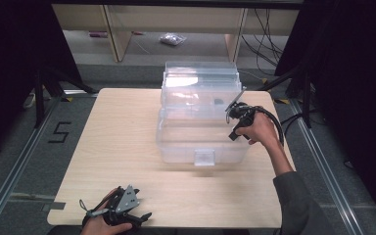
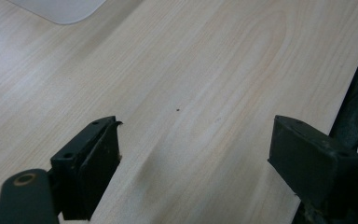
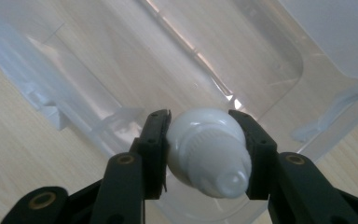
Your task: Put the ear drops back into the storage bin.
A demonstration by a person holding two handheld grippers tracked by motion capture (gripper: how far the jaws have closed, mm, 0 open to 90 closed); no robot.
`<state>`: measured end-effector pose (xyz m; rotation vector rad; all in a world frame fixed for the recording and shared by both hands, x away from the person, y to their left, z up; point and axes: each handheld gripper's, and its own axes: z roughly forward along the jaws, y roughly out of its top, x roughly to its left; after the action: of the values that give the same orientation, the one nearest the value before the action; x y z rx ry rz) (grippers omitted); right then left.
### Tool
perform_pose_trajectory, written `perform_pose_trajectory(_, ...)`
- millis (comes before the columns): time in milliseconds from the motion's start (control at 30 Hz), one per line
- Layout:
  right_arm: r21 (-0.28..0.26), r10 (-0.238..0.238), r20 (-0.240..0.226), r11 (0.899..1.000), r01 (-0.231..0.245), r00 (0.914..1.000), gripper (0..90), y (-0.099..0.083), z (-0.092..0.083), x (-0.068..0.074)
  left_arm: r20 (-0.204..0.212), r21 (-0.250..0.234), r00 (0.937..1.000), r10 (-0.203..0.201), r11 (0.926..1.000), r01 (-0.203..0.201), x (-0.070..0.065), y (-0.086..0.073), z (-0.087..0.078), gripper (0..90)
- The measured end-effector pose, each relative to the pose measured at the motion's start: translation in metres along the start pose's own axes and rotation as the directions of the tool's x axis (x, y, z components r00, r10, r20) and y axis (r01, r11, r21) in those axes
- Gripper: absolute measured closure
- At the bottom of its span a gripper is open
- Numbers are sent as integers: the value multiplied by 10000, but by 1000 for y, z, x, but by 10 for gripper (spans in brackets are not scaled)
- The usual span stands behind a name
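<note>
A clear plastic storage box [image 1: 201, 139] stands open in the middle of the wooden table, its lid [image 1: 200, 81] raised at the back. My right gripper [image 1: 231, 108] hangs over the box's right side, shut on a white plastic bottle [image 3: 207, 151]. In the right gripper view the bottle sits squeezed between both black pads, cap end toward the camera, with the box's clear interior [image 3: 242, 65] below it. My left gripper [image 1: 144, 217] rests near the table's front left edge. Its jaws stand wide apart over bare wood, and a pad [image 2: 98, 161] shows at the left.
The box has a small latch [image 1: 204, 157] on its front wall. A corner of the box [image 2: 60, 9] appears at the top of the left gripper view. Beyond the table are shelf legs, cables and a small bag [image 1: 172, 39] on the floor. The table edge [image 2: 349, 93] lies close to the left gripper.
</note>
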<state>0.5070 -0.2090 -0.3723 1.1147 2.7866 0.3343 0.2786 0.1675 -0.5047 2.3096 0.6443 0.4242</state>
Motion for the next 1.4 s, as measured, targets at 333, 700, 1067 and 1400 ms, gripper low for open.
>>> perform_pose_trajectory(333, 369, 162, -48, 9992, -160, 9999, 601, 6, 19, -7, -13, -8, 10000, 4, 10000, -4, 0, 0, 0, 157)
perform_pose_trajectory(700, 911, 754, -275, 9932, -726, 9968, 601, 10, 40, -9, -23, -11, 10000, 22, 10000, -22, 0, 0, 0, 157)
perform_pose_trajectory(1067, 1051, 708, -212, 9921, -682, 9973, 601, 13, 54, -11, -27, -4, 10000, 37, 10000, -37, 0, 0, 0, 157)
perform_pose_trajectory(1400, 1536, 1060, -152, 9828, -1024, 9943, 601, 17, 63, -10, -29, 7, 10000, 44, 10000, -44, 1, 0, -1, 157)
